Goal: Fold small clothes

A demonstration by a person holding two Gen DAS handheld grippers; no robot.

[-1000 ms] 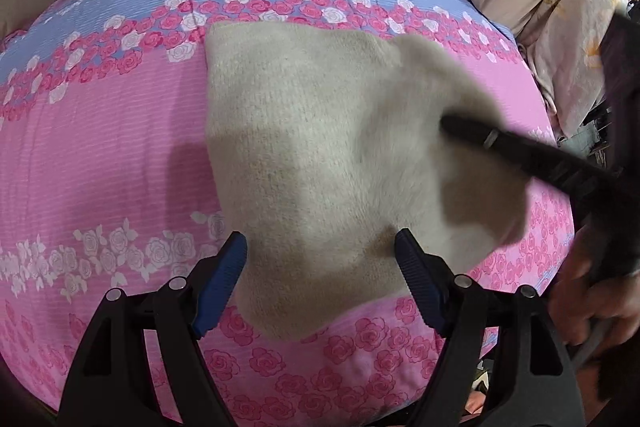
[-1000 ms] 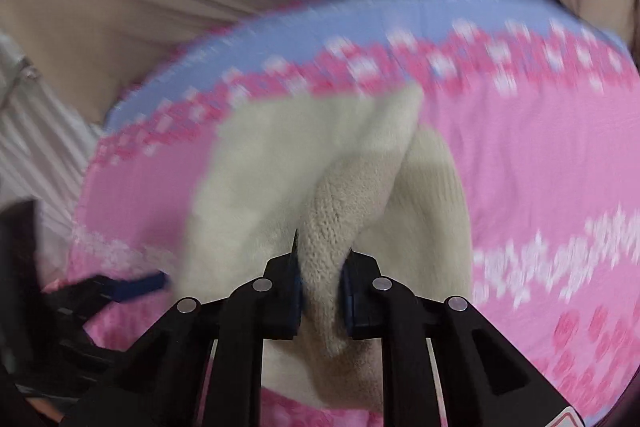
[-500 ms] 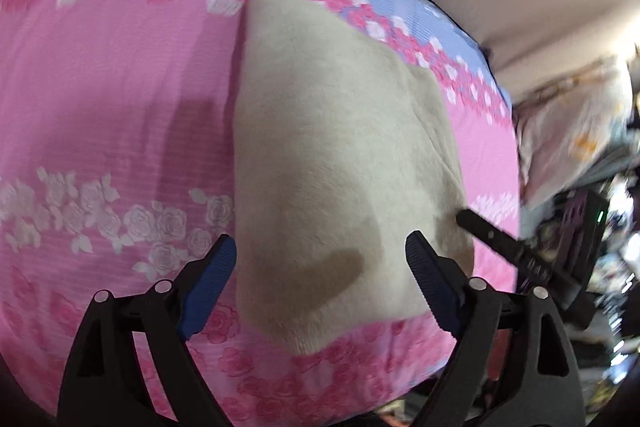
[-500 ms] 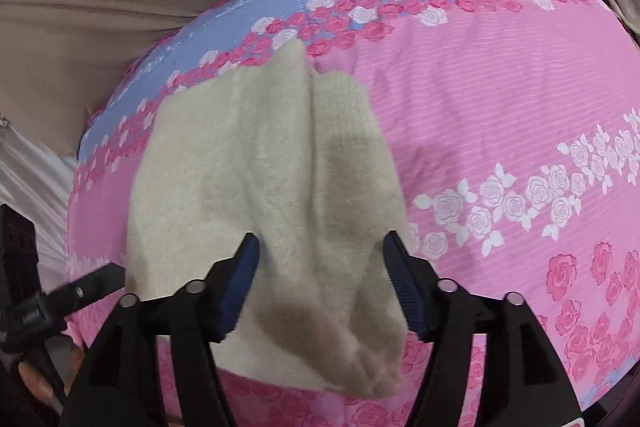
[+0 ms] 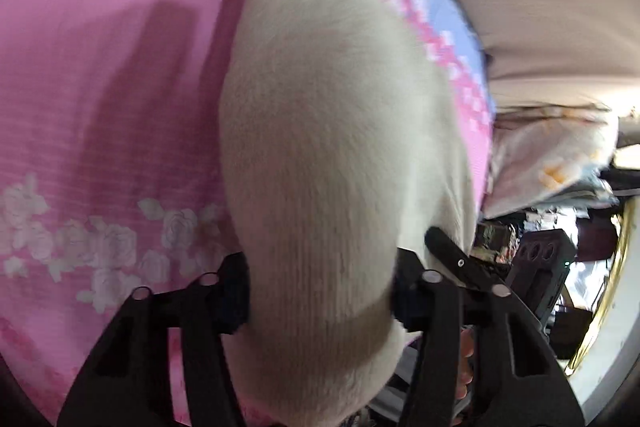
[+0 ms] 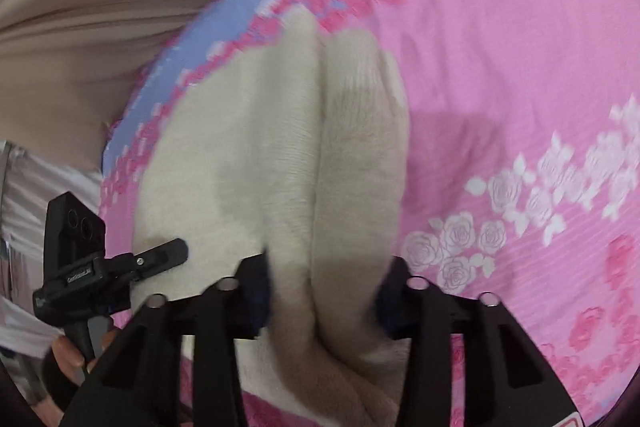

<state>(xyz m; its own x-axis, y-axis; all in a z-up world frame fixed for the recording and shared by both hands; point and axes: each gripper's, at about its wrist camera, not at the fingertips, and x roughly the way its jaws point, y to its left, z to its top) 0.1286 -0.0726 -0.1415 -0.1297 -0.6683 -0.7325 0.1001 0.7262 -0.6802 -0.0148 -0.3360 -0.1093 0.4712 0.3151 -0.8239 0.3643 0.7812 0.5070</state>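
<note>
Bed [image 5: 100, 67], covered by a pink sheet with rose bands and a blue strip along its far edge, fills both of my wrist views; a beige wall or headboard rises beyond it at 12 o'clock.

Cream knitted garment [image 5: 332, 147] lies on the sheet, folded lengthwise, running from 12 o'clock down to 6 o'clock in the left wrist view. In the right wrist view the same garment [image 6: 288, 163] shows two long lobes side by side with a crease between them, its near end bunched at 6 o'clock.

Left tool [image 5: 320, 299] points steeply down over the near end of the garment. Its jaws have just been closing and now stand at a middling gap with the knit between them; the blue pads sit at the fabric's edges, but blur keeps me from telling whether they press on it.

Right tool [image 6: 324, 291] likewise straddles the near end of the garment, over the right-hand lobe. Its jaws have just been closing to a narrower gap; the fabric lies between them, and I cannot tell from the blurred pads whether it is pinched.

Each tool appears in the other's view: the right one [image 5: 460, 263] at 4 o'clock, the left one [image 6: 120, 267] at 8 o'clock, its tip resting at the garment's edge
</note>
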